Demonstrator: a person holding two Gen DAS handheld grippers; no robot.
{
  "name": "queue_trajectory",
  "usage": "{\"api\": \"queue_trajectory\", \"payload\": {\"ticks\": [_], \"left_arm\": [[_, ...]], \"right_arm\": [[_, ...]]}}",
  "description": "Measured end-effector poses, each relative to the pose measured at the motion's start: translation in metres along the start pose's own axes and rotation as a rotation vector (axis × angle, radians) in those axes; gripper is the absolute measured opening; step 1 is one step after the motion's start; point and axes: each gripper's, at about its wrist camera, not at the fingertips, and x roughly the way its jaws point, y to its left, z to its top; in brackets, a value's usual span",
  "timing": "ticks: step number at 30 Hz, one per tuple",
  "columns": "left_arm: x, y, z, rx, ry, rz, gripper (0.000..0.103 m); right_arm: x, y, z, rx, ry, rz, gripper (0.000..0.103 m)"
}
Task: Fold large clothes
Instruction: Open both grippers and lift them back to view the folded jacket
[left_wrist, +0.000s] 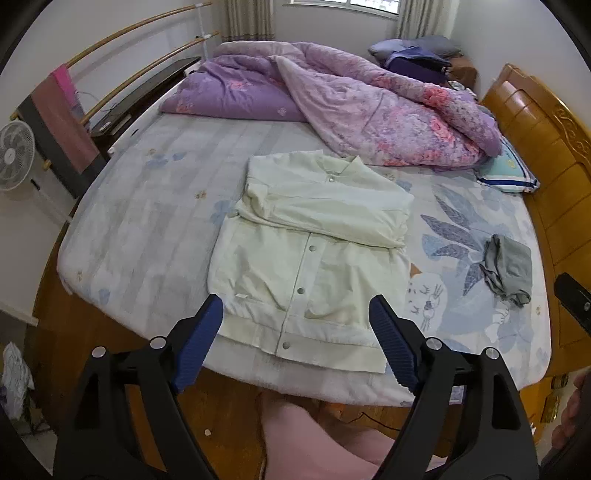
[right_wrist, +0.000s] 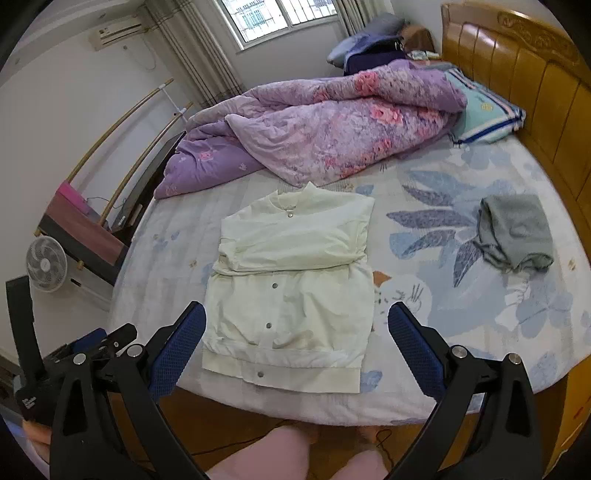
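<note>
A cream snap-button jacket (left_wrist: 310, 258) lies flat on the bed, front up, collar toward the far side and both sleeves folded across its chest. In the right wrist view the jacket (right_wrist: 288, 280) shows the same fold, with its ribbed hem at the near bed edge. My left gripper (left_wrist: 295, 301) hangs above the hem, open, with nothing between its blue pads. My right gripper (right_wrist: 297, 308) is also open and empty, above the jacket's lower half. Neither gripper touches the cloth.
A rumpled purple floral quilt (left_wrist: 369, 110) covers the far part of the bed. A small grey garment (right_wrist: 517, 232) lies to the right on the patterned sheet (right_wrist: 443, 295). A wooden headboard (right_wrist: 517, 74) stands at the right, a fan (left_wrist: 14, 155) at the left. A person's pink-clad legs (right_wrist: 277, 458) are below.
</note>
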Motion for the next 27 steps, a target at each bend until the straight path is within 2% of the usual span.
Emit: {"api": "queue_trajectory", "payload": {"ticks": [8,12,15,22,27], "left_arm": [[0.016,0.036,0.021,0.075,-0.020,-0.033,0.086],[0.023,0.066,0.040,0.135,-0.008,-0.063,0.086],[0.024,0.086,0.054,0.198,-0.024,-0.101,0.088],[0.033,0.125,0.089,0.289,-0.025,-0.130,0.088],[0.036,0.139,0.108,0.300,-0.041,-0.137,0.088]], "right_arm": [[0.015,0.031,-0.005,0.041,-0.029,-0.035,0.095],[0.029,0.051,-0.004,0.161,-0.063,-0.105,0.095],[0.034,0.065,-0.009,0.238,-0.086,-0.121,0.095],[0.051,0.094,-0.025,0.341,-0.058,-0.202,0.095],[0.053,0.107,-0.018,0.330,-0.057,-0.235,0.095]]}}
